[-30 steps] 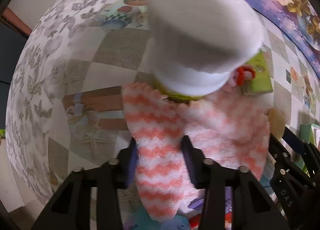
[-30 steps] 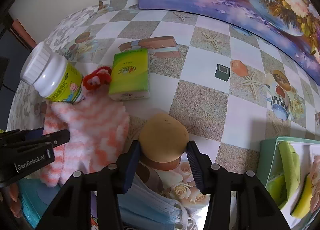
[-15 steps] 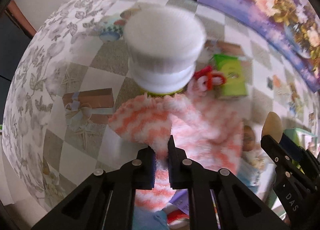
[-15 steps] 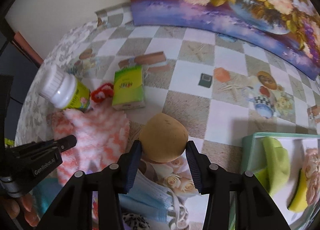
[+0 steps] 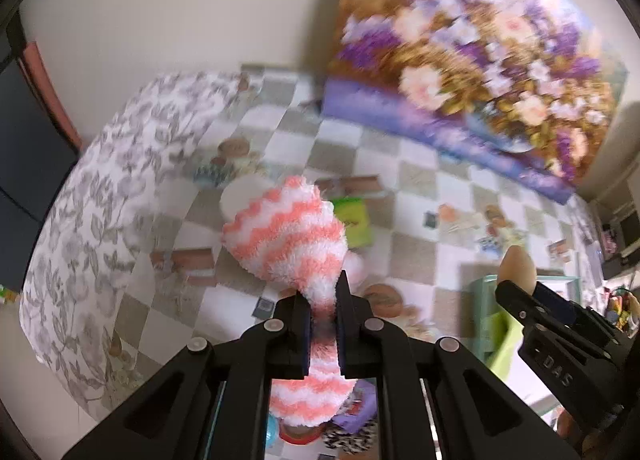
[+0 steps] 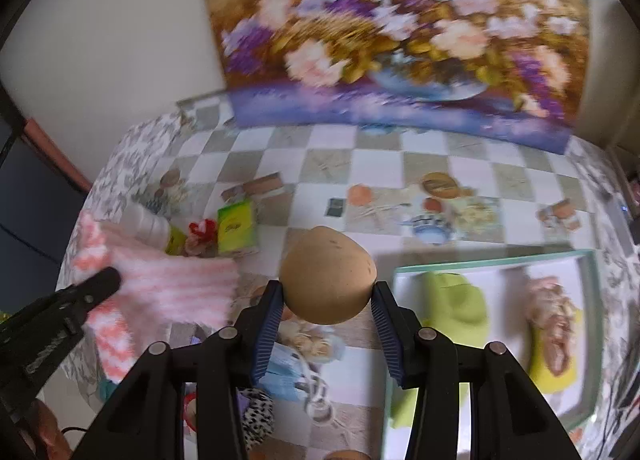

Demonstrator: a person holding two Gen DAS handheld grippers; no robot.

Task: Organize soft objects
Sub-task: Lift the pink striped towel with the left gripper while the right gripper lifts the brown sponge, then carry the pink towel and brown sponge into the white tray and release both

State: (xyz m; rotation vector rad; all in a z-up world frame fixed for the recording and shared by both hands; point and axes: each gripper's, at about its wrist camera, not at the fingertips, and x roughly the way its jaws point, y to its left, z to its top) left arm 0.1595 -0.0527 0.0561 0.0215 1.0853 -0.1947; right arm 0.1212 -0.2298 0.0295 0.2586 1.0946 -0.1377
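Left claw [image 5: 322, 302] clenched on fuzzy pink-white sock [image 5: 286, 238] mid-air, right claw [image 6: 327, 312] grasping tan sponge egg [image 6: 327, 274] above tabletop [image 6: 380, 164]; thin pinch may slip, sock's dangling end could snag clutter before teal tray [image 6: 596, 336].

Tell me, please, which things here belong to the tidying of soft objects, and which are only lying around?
Part of the job: striped fuzzy sock in left gripper; tan sponge egg in right gripper; teal tray; blue face mask.

Just lying about: white pill bottle; green tissue pack; flower painting.
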